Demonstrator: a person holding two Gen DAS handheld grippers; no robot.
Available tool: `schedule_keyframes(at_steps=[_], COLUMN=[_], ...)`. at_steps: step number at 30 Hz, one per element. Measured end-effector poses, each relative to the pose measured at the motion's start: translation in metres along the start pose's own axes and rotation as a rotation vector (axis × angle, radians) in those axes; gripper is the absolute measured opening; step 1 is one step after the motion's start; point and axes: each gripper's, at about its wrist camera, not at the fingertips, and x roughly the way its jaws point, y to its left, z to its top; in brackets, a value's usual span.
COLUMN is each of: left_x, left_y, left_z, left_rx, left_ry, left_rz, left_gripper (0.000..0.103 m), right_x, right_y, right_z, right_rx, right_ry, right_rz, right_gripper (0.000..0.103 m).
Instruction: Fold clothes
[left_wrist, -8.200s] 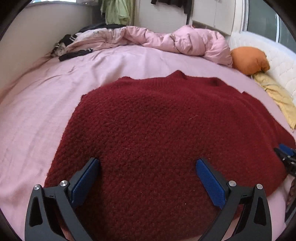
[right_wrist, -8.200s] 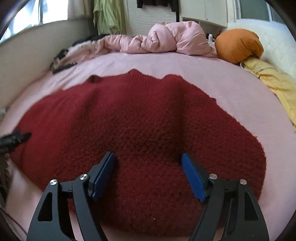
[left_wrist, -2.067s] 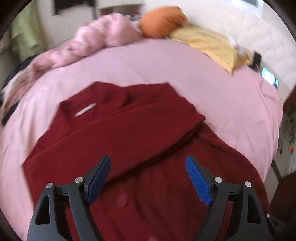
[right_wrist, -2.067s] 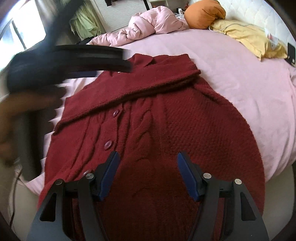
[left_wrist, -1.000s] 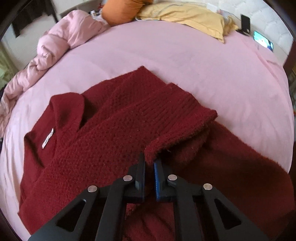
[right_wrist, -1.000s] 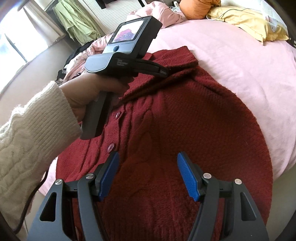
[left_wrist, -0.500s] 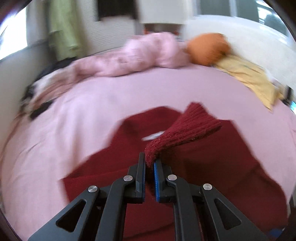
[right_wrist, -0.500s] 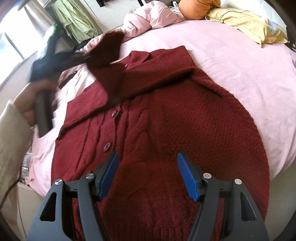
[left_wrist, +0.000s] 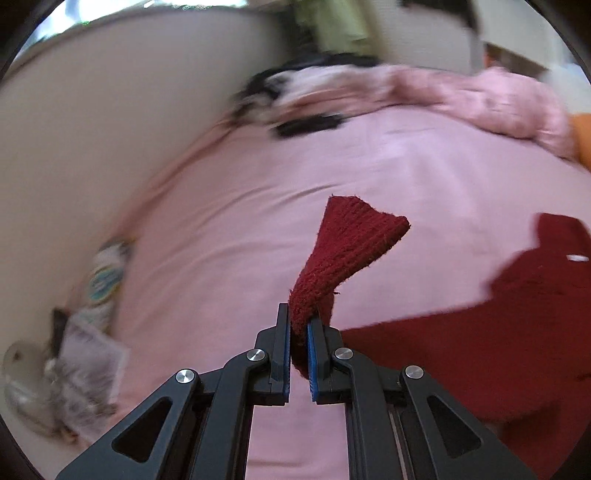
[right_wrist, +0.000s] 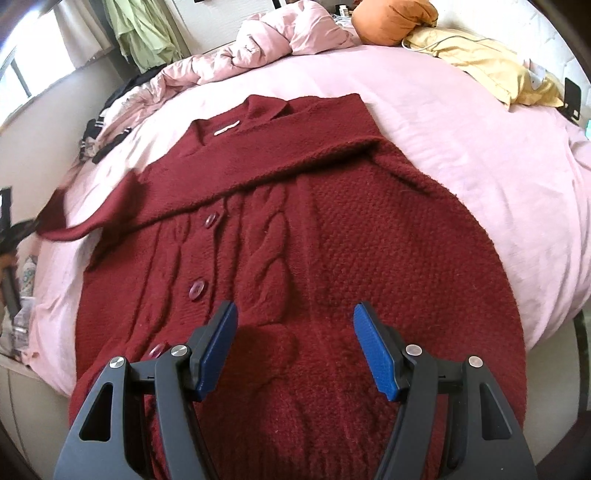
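Cardigan (right_wrist: 332, 229): lying face-up on bed (right_wrist: 461, 122), sleeve crossing chest.
Handling: looking thick, soft, floppy; best taken at cuff or hem.
Left claw (left_wrist: 299, 350): pinching sleeve cuff (left_wrist: 347, 243).
Right claw (right_wrist: 295, 350): gaping, hovering empty.

1. Both views are fisheye: straight lines bow outward and a dark round vignette cuts off the corners.
2. The left wrist view is smeared by motion blur. The beige wall (left_wrist: 92, 122), the dark clothing (left_wrist: 295, 92) at the far edge and the clutter (left_wrist: 74, 369) at lower left are all streaked.
3. In that view only the left gripper (left_wrist: 299, 328) and the pinched cuff (left_wrist: 347, 247) stay crisp.
4. The right wrist view is sharp and evenly bright, with daylight from a window (right_wrist: 22, 66) at upper left, which is overexposed.
5. The right gripper (right_wrist: 295, 347) casts a soft shadow on the red cardigan (right_wrist: 332, 229) beneath it.
6. The pink bedsheet (right_wrist: 461, 122) looks slightly washed out.
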Motion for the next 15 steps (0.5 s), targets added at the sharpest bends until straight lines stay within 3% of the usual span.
schedule_keyframes(at_steps=[5, 7, 11, 15], left_x=[0.020, 0.027, 0.043, 0.064], left_y=[0.069, 0.096, 0.131, 0.142], left_z=[-0.012, -0.020, -0.050, -0.083], left_rx=[-0.019, -0.042, -0.098, -0.177], left_ry=[0.035, 0.051, 0.129, 0.217], left_rz=[0.210, 0.257, 0.298, 0.265], left_gripper=[0.009, 0.009, 0.009, 0.010], right_x=[0.003, 0.004, 0.005, 0.006], right_y=[0.007, 0.010, 0.014, 0.017], right_z=[0.001, 0.001, 0.001, 0.000], right_rx=[-0.013, -0.022, -0.034, -0.042], right_ry=[0.010, 0.013, 0.018, 0.025], right_rz=[-0.065, -0.089, -0.119, -0.141], right_gripper=[0.066, 0.066, 0.066, 0.066])
